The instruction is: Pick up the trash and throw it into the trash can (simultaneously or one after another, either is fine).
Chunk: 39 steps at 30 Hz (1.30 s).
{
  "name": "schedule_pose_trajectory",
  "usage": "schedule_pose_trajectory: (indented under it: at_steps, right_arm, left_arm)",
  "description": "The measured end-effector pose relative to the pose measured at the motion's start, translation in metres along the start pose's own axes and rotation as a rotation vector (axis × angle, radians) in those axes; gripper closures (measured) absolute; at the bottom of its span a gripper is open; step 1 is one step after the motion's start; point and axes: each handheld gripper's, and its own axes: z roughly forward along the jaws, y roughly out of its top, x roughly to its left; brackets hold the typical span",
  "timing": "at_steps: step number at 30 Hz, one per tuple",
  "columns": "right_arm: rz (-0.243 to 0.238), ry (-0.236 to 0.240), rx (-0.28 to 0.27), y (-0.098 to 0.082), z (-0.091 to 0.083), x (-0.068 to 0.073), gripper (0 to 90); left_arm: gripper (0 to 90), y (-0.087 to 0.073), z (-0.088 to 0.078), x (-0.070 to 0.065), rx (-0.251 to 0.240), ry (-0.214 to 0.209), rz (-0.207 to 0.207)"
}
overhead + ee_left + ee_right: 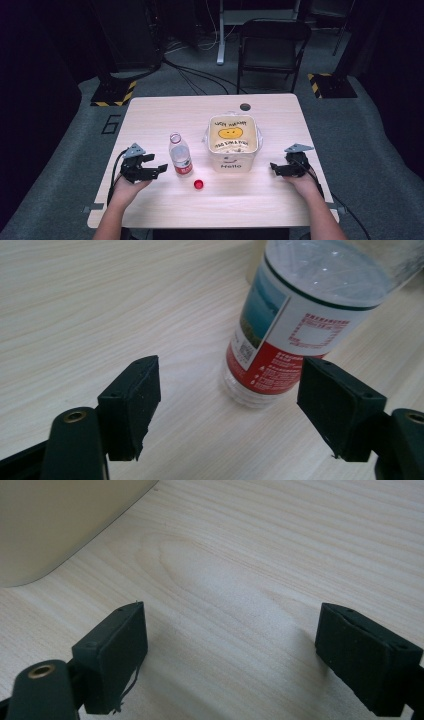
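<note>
A clear plastic bottle (180, 154) is standing upright on the pale wooden table (150, 112), uncapped, its mouth showing open at the top. It is wearing a wrap-around label — white across the upper band with a small printed square and fine print, a blue-green picture panel at one side, and a red band with white text along the bottom, as the left gripper view is showing (295, 335). Below the label the ribbed clear base is resting on the wood. Just beside the bottle, toward the person's edge of the table, a small red cap (199, 184) is lying loose, apart from the bottle. On the bottle's other side a cream square tub (232, 142) is sitting near it, with a yellow smiling face inside and the word "Hello" on its front wall. The left gripper (156, 168) is hovering just beside the bottle, on the side away from the tub, its jaws standing wide apart and pointing at the label without touching it — the bottle is lying beyond the pads, not between them. The right gripper (274, 167) is resting low beyond the tub from the bottle, its jaws also spread wide with bare wood between them.
</note>
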Motion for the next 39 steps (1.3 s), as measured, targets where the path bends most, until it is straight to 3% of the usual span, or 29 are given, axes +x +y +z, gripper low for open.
schedule_pose_trajectory:
  at_steps: [6,8,16,18,30,39]
  right_arm:
    - [-0.001,0.000,0.000,0.000,0.000,0.000,12.7]
    - [0.000,0.000,0.000,0.000,0.000,0.000,12.7]
    - [-0.001,0.000,0.000,0.000,0.000,0.000,12.7]
    - [-0.001,0.000,0.000,0.000,0.000,0.000,12.7]
    - [-0.001,0.000,0.000,0.000,0.000,0.000,12.7]
    - [-0.001,0.001,0.000,0.000,0.000,0.000,12.7]
  left_arm:
    - [18.0,0.004,0.001,-0.006,-0.011,-0.030,0.003]
    - [15.5,0.006,0.003,-0.010,-0.006,-0.060,0.000]
    - [14.6,0.011,0.005,-0.018,-0.037,-0.095,0.004]
    - [14.5,0.013,0.006,-0.018,-0.020,-0.103,0.016]
    - [13.4,0.025,0.021,-0.025,-0.013,-0.120,0.027]
    - [13.4,0.032,0.035,-0.030,0.009,-0.117,0.060]
